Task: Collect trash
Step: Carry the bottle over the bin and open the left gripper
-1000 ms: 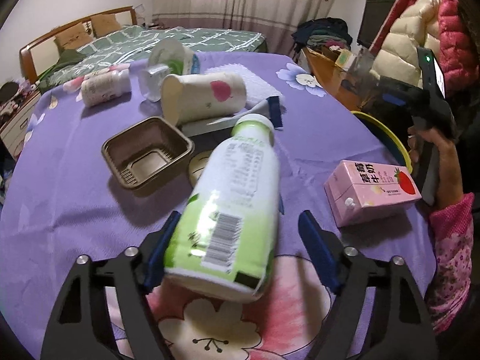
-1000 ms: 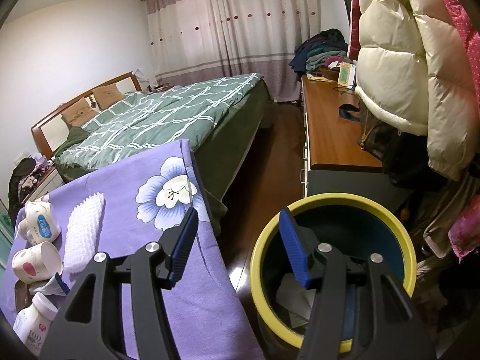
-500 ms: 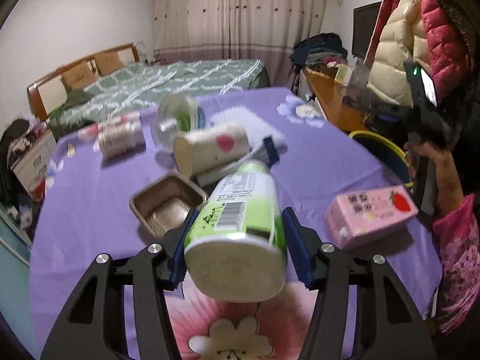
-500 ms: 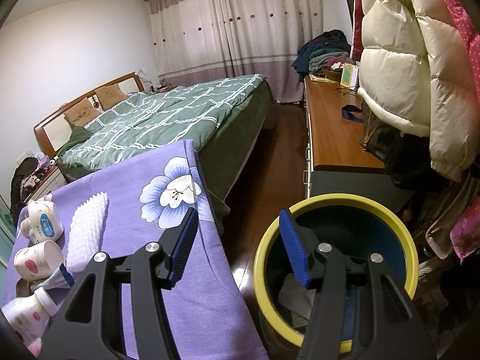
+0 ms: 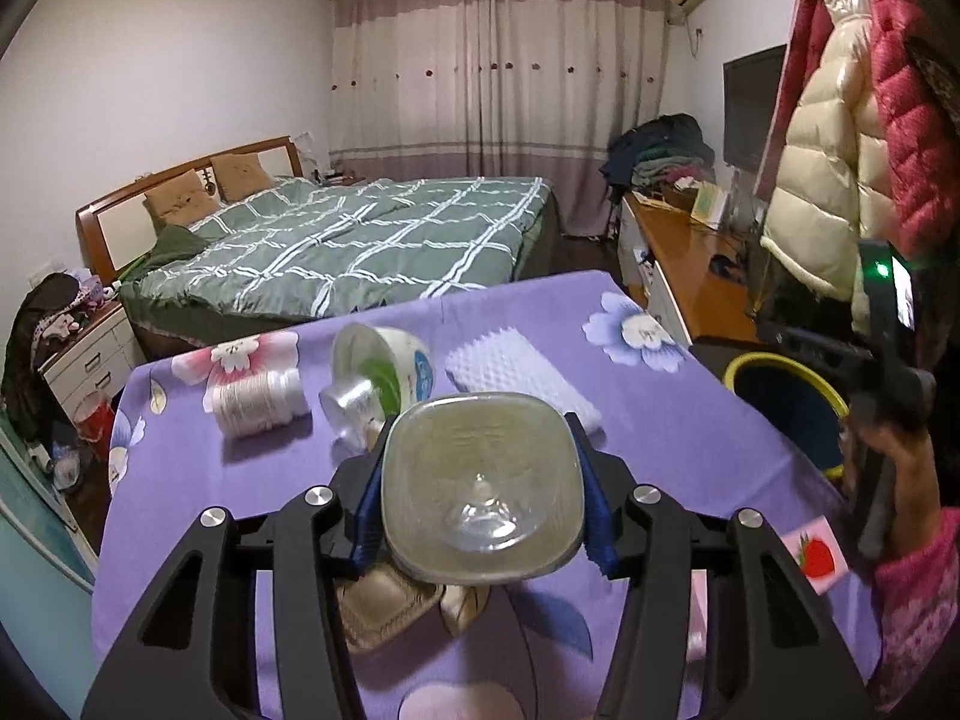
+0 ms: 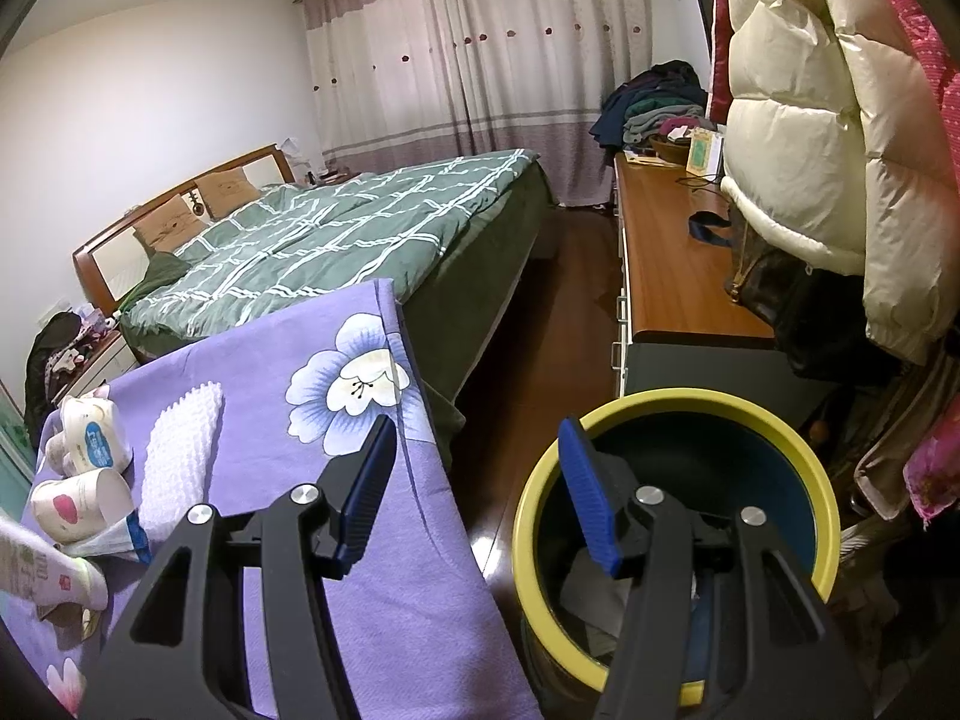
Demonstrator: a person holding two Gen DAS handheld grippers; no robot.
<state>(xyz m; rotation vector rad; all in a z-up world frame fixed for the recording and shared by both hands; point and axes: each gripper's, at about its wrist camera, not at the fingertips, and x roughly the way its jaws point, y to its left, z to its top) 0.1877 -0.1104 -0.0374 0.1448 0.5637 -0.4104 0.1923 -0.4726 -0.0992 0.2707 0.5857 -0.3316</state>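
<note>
Between the left gripper's (image 5: 480,495) fingers: bottle (image 5: 483,492), clamped, lifted off the desk (image 5: 660,420), base facing the camera; its cap end shows at the right wrist view's left edge (image 6: 42,570); below it on the purple cloth: brown tray (image 5: 384,606); further out: tipped tub (image 5: 384,369), white jar on its side (image 5: 255,402), white foam pad (image 5: 522,375); strawberry carton (image 5: 816,552) at the desk's right edge; right gripper (image 6: 477,495) fingers apart, holding nothing, right finger over the yellow-rimmed bin (image 6: 798,468), which stands on the floor just beside the desk; paper cup (image 6: 81,507) lying near the pad.
</note>
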